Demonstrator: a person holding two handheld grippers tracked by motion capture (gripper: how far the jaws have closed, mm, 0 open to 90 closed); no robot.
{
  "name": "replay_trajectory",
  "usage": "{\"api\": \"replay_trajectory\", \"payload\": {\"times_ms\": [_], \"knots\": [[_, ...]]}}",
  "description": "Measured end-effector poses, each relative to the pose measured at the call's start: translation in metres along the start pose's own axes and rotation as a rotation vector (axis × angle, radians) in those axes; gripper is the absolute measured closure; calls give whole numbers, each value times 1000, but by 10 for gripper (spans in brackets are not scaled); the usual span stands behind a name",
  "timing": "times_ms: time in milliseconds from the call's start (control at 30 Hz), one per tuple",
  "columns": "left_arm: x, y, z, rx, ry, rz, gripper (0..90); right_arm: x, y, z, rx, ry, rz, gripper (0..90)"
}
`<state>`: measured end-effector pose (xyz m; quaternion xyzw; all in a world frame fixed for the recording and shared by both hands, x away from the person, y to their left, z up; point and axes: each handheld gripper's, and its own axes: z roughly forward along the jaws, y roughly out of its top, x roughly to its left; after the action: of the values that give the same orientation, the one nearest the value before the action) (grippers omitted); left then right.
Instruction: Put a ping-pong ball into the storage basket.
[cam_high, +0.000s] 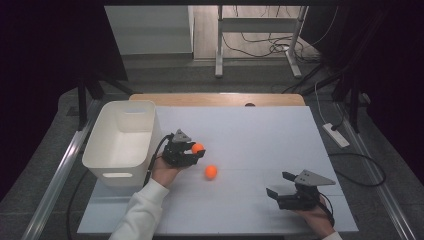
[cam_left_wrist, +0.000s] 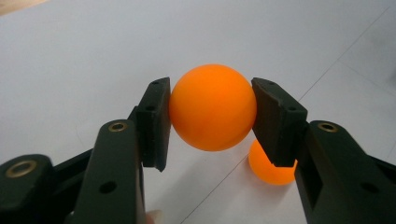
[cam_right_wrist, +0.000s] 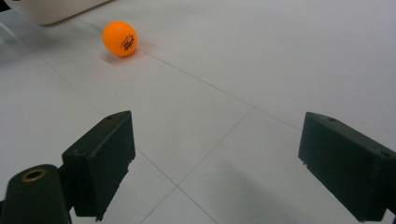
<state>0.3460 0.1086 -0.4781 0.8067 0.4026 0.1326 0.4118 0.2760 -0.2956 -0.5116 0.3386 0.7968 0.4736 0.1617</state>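
- white table (cam_high: 260, 125) spans the high view; its bare surface shows faint seam lines
- white bin (cam_high: 122, 142) sits on the table at about nine o'clock from centre; just beside the left gripper
- right gripper (cam_high: 282, 186) rests at about five o'clock; jaws spread wide with nothing between them
- left gripper (cam_high: 199, 149) sits near centre, its pads clenched on an orange ball (cam_left_wrist: 213, 113); ball held clear of the surface
- second orange ball (cam_high: 211, 172) lies on the table at five o'clock of the held one; near, apart from it
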Motion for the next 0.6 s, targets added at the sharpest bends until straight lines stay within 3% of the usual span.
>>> {"api": "replay_trajectory", "payload": {"times_ms": [600], "knots": [[-6, 8, -18, -63, -12, 15, 504, 0, 0, 0, 2, -2, -2, 108]]}}
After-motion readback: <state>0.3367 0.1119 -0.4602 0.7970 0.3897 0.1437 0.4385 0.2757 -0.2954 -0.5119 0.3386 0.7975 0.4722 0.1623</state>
